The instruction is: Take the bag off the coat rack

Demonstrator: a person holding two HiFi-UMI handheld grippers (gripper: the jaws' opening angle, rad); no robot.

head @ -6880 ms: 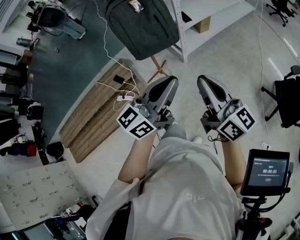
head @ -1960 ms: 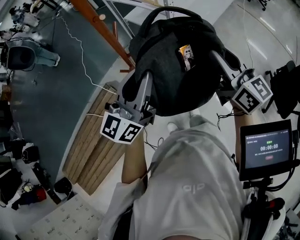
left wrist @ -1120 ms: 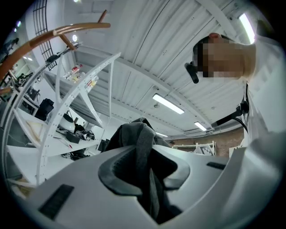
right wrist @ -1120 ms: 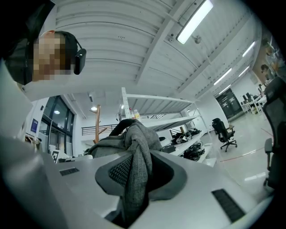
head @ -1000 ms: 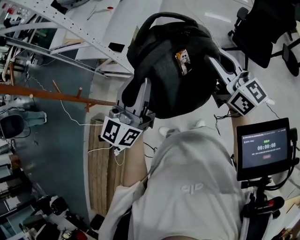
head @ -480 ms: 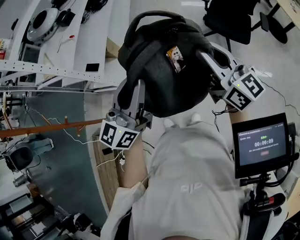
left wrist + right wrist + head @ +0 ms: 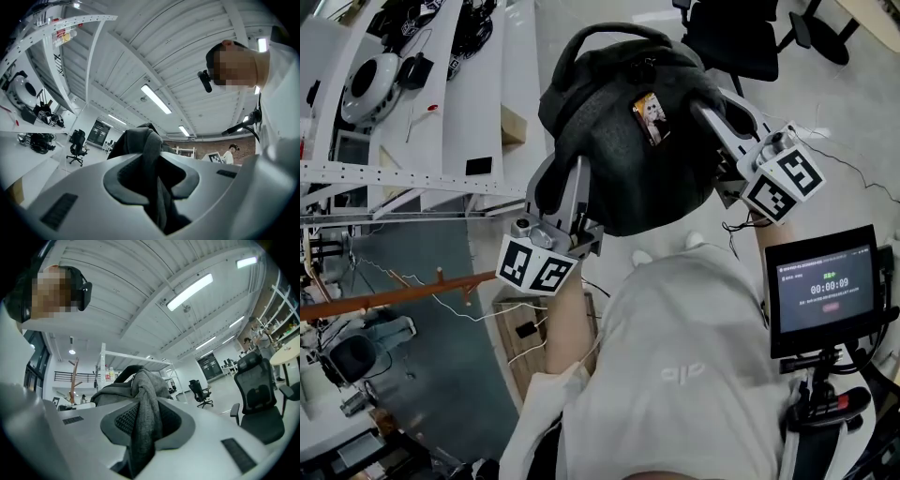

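You've got the bag [image 7: 623, 141] pinched from 2 sides right now. Your left claw [image 7: 154, 171] is clamped on a fold of its dark cloth. In the left gripper view that fold runs straight down through the gap and fills it, pads tight on either side. Your right claw [image 7: 146, 420] has a thick, twisted bunch of grey woven cloth between its jaws, and they're closing on it, both pads already pressing in.

The bag itself is a charcoal backpack with a flecked, heathered weave. It looks rounded and a bit slumped, bulging out between the 2 claws and past their tips. A black carry loop [image 7: 609, 42] arches over the end farthest from both claws. A small picture tag [image 7: 649, 114] sits on the side facing up, nearer the right claw than the left one. Nothing but the 2 claws is touching the bag, and it's up in the air in front of your chest.

The coat rack [image 7: 394, 295] is a brown wooden pole with short pegs. It's well apart from the bag, off to the outer side of the left claw and lower in the head view. The bag isn't on it. In the right gripper view the rack stands far off in the background, to the left of that claw.
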